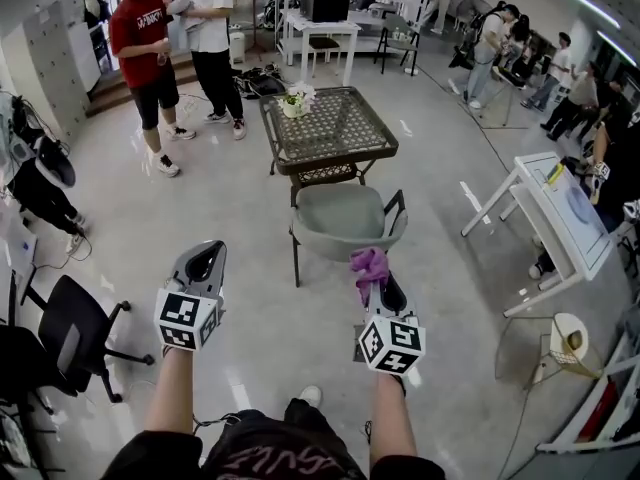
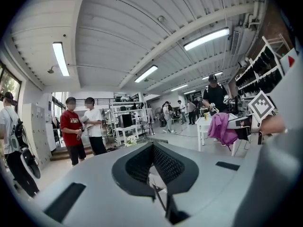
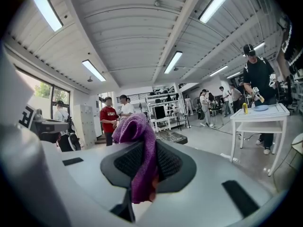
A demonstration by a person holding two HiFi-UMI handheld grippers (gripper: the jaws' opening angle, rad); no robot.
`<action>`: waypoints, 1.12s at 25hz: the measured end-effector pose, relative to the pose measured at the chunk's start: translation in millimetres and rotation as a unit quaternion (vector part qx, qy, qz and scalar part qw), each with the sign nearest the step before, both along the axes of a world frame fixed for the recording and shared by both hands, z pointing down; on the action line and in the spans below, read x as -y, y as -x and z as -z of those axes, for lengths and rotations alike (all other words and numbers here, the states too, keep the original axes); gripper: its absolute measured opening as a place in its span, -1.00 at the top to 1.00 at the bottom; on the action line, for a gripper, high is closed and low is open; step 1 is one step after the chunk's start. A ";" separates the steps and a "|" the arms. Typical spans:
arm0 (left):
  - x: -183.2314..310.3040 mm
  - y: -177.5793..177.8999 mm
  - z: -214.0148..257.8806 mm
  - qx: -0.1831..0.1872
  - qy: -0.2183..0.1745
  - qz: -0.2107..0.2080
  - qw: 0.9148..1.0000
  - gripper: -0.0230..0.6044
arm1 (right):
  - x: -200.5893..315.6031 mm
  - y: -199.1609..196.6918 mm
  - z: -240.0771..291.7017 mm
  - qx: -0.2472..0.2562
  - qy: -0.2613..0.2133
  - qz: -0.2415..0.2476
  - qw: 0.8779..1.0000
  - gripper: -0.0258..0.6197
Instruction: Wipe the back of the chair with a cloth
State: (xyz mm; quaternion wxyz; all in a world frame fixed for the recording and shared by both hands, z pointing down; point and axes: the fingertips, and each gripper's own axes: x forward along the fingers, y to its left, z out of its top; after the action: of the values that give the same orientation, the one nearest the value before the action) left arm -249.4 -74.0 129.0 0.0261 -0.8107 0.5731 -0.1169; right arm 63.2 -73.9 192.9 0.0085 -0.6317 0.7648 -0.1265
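Purple cloth hangs bunched from the right gripper, whose 2 jaws are clamped on it. In the right gripper view the fabric rises in a rounded fold above the black pads and trails down between them at the right gripper. The chair, a pale grey-green shell on a thin black frame, stands on the shiny floor just ahead of both grippers. The cloth is held near its lower right edge in the head view, and no view shows it pressed against the shell. The left gripper is raised beside the right one, well to the left of the chair. In its own view the left gripper has its jaws drawn together with nothing between them, and the cloth shows off to the right. Behind the chair sits a dark woven table with a small flowering plant at its far left corner. A white table stands to the right and a black office chair to the left. 2 people, one in a red shirt and one in a white shirt, stand beyond the woven table at the upper left.
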 end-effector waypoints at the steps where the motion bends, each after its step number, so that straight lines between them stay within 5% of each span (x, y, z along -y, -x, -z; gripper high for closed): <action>1: 4.0 -3.0 -1.6 0.001 0.001 0.000 1.000 0.90 | 4.3 -2.3 -2.0 -0.001 0.001 0.000 1.000 0.68; 13: 43.9 -2.2 -35.6 -0.009 0.018 -0.006 1.000 0.90 | 36.0 10.4 -35.3 -0.004 0.020 0.001 1.000 0.68; 28: 115.6 10.9 -143.9 -0.028 0.064 -0.049 0.996 0.90 | 95.4 67.3 -128.7 -0.031 0.049 0.000 0.998 0.68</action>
State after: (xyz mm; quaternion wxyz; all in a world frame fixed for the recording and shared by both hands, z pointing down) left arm -260.2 -189.6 272.9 -0.0360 -0.8407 0.5246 -0.1292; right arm -4.1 -169.3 321.6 -0.0466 -0.6348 0.7576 -0.1444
